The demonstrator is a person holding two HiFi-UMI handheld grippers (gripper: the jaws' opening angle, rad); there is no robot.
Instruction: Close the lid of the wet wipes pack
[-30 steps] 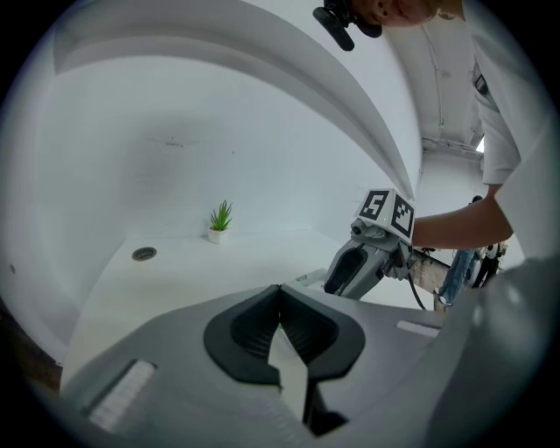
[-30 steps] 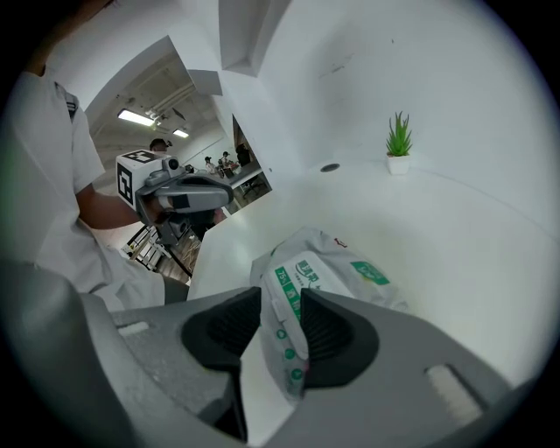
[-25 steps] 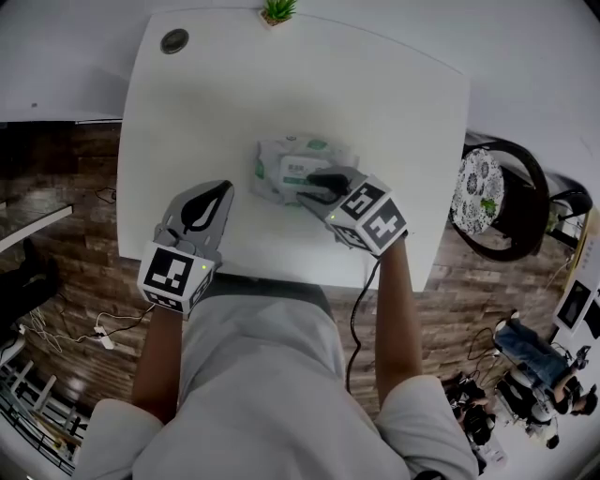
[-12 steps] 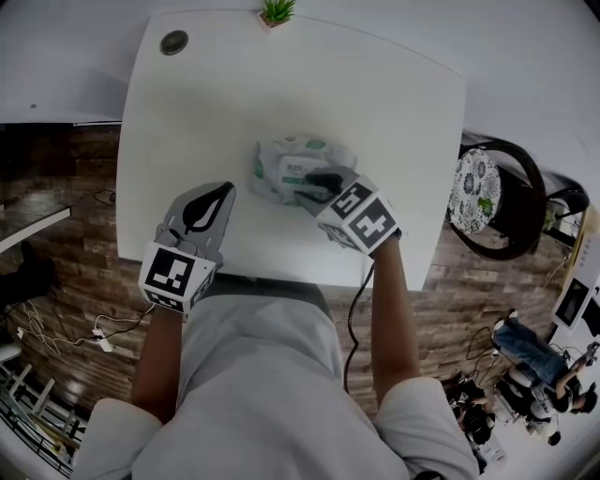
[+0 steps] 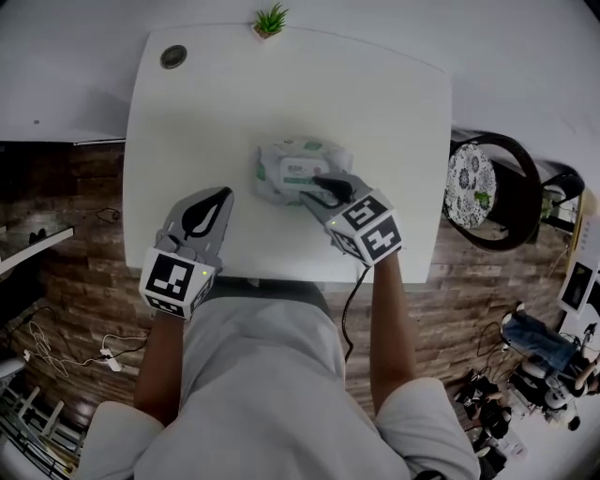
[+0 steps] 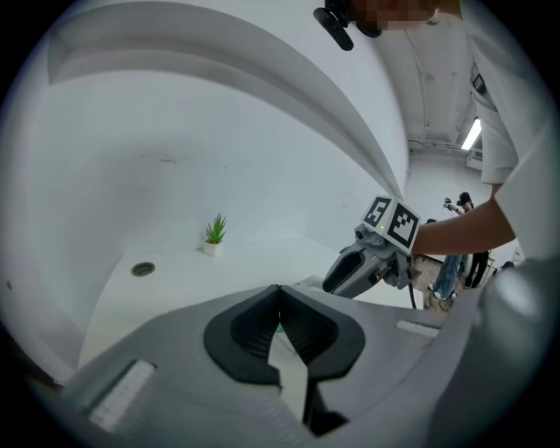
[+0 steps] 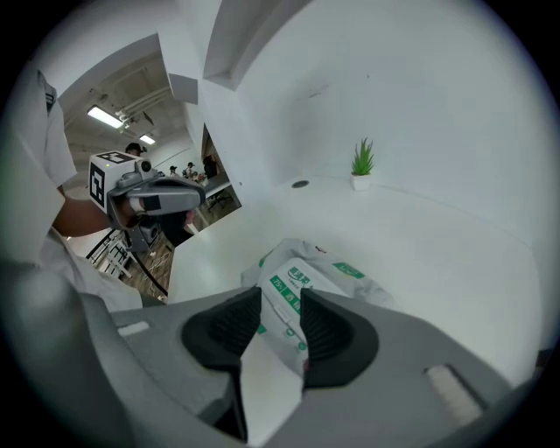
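The wet wipes pack (image 5: 298, 165), white with green print, lies flat near the middle of the white table (image 5: 384, 103). Its lid looks flat against the pack. My right gripper (image 5: 322, 189) has its tips on the pack's near right edge. In the right gripper view the jaws stand a narrow gap apart, and the printed top of the pack (image 7: 325, 269) shows between and just beyond them. My left gripper (image 5: 217, 200) rests on the table to the left of the pack, apart from it, jaws shut with nothing in them (image 6: 280, 293).
A small potted plant (image 5: 270, 19) stands at the table's far edge, with a round cable grommet (image 5: 172, 56) at the far left corner. A chair with a patterned cushion (image 5: 472, 186) stands off the table's right side. The person's body is against the near edge.
The right gripper's body has shifted slightly towards me while its tips stayed at the pack's near right edge. The left gripper has not moved.
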